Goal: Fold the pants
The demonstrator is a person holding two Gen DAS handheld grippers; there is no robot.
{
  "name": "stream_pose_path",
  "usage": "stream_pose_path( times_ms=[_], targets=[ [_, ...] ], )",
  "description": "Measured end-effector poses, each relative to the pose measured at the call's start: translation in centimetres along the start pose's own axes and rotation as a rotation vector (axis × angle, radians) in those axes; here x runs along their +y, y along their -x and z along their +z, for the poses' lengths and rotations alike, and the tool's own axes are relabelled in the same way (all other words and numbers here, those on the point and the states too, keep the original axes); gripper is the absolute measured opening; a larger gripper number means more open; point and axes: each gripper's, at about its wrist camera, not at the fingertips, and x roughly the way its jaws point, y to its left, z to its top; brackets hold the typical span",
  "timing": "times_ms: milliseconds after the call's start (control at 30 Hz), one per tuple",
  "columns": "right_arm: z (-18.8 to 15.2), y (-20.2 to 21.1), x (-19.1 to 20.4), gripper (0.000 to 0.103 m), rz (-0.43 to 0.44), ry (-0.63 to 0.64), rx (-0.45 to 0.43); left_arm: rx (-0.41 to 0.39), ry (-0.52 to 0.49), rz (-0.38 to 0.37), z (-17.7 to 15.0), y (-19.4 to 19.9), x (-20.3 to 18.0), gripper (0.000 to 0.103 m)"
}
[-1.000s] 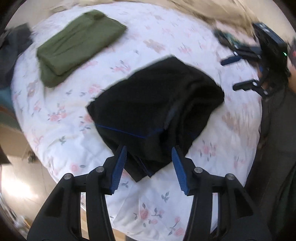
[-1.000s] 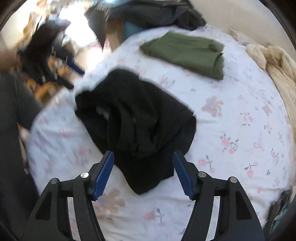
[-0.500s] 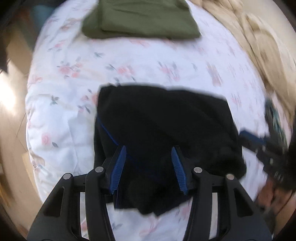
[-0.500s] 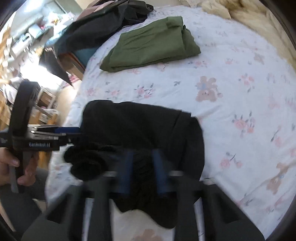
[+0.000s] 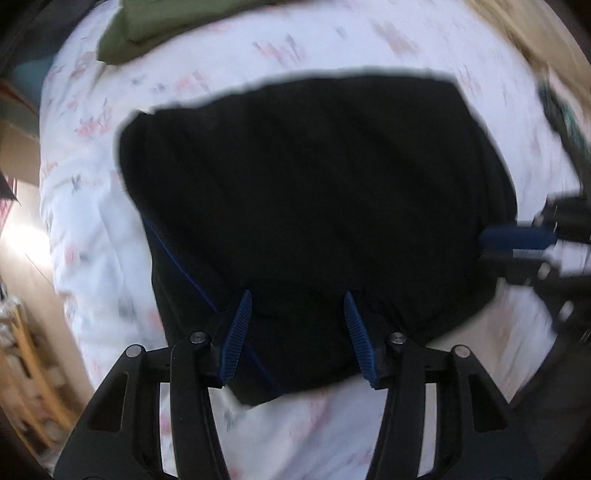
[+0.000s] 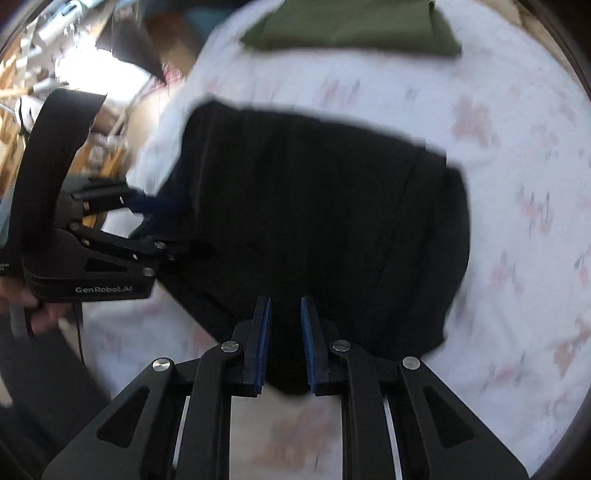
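The right claw (image 6: pixel 283 325) has narrowed sharply from a wide spread a second ago, and its blue pads (image 6: pixel 263 332) now stand close together with dark cloth of the black pants (image 6: pixel 314 221) bunched between them at the near edge; it appears to be pinching that fold, though blur keeps me from being sure how firmly. The left claw (image 5: pixel 295 325) has kept about the same half-open spread throughout, its pads straddling the near hem of the pants without pressing on the cloth, so it holds nothing yet. Both claws have come down closer to the garment than they were a second ago, and the pants now fill most of each view. They lie as a rough, already doubled dark block near the front edge of the bed (image 5: pixel 92 229), on its white flowered cover, with a thin blue seam line (image 5: pixel 184 273) showing on the left side. A folded green garment (image 6: pixel 351 26) lies well apart toward the far edge of the bed. Judging from this, the right side has just taken its hold for the next fold while the left has not closed, so a lift now would likely drag the cloth unevenly.
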Motion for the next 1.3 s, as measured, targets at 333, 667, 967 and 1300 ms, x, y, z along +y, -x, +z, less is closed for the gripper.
stream_pose_path(
  times_ms=[333, 667, 967, 1300],
  targets=[
    [0.7, 7.2, -8.2, 0.023, 0.088, -0.377, -0.325, -0.239, 0.366, -0.066, 1.6, 5.1, 8.7, 0.048],
    [3.5, 2.2, -14.5, 0.023, 0.278, -0.626, -0.281, -0.273, 0.611, -0.311, 3.5, 1.7, 13.5, 0.046],
    [4.8, 1.3, -12.3, 0.023, 0.254, -0.506, -0.263, -0.276, 0.554, -0.242, 4.7, 0.9, 12.2, 0.023],
    [5.2, 3.3, -12.4, 0.000, 0.024, -0.447, -0.374, -0.276, 0.570, -0.219, 4.9, 1.1, 13.5, 0.006]
  ],
)
